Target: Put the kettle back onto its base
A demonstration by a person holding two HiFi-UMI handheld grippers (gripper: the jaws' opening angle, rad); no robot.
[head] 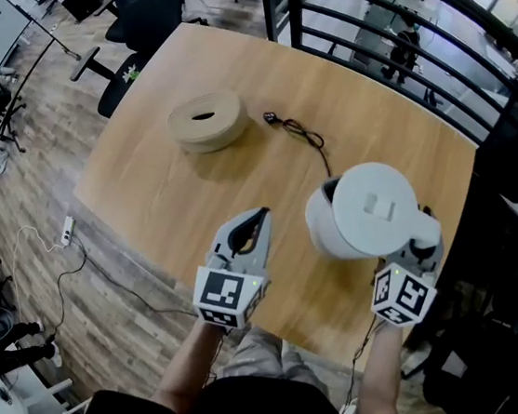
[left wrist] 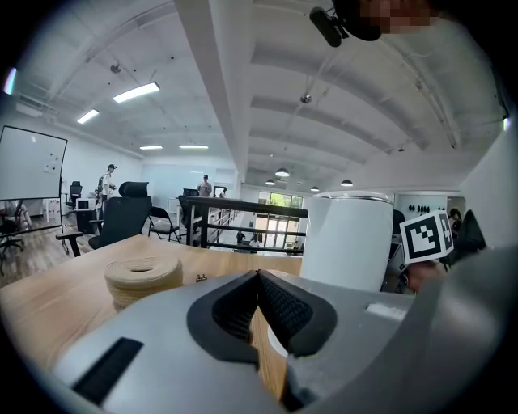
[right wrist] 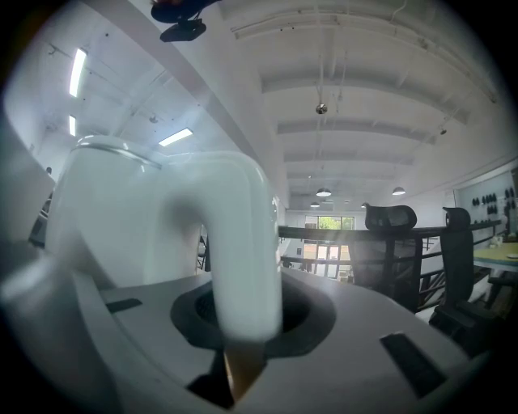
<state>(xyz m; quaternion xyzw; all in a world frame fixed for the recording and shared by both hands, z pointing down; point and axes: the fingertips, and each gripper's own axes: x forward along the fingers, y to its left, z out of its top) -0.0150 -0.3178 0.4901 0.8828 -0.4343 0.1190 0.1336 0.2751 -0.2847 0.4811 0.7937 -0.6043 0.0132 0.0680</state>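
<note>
Right gripper [right wrist: 240, 327], seen in its own view, is clamped on the white curved handle [right wrist: 243, 242] of the kettle [right wrist: 105, 218], the dark pads pressing on either side of the handle's lower part; this view shows nothing of the table. Only the head view gives the layout: the kettle [head: 364, 209] stands upright near the right side of the wooden table [head: 155, 195], with the right gripper [head: 420, 240] behind it at the handle, and the round tan base [head: 207, 120] lies well apart at the far left of the tabletop. A thin black cord [head: 299, 133] lies on the wood between base and kettle. Left gripper [head: 259, 218] hovers just left of the kettle, jaws together and holding nothing. The left gripper view confirms this: the tips of the left gripper [left wrist: 259, 276] meet with nothing between them, and beyond them are the base [left wrist: 144, 279] on the left and the kettle's body [left wrist: 348, 241] on the right, beside the right gripper's marker cube [left wrist: 427, 236]. Whether the kettle's underside touches the table cannot be told from any view.
</note>
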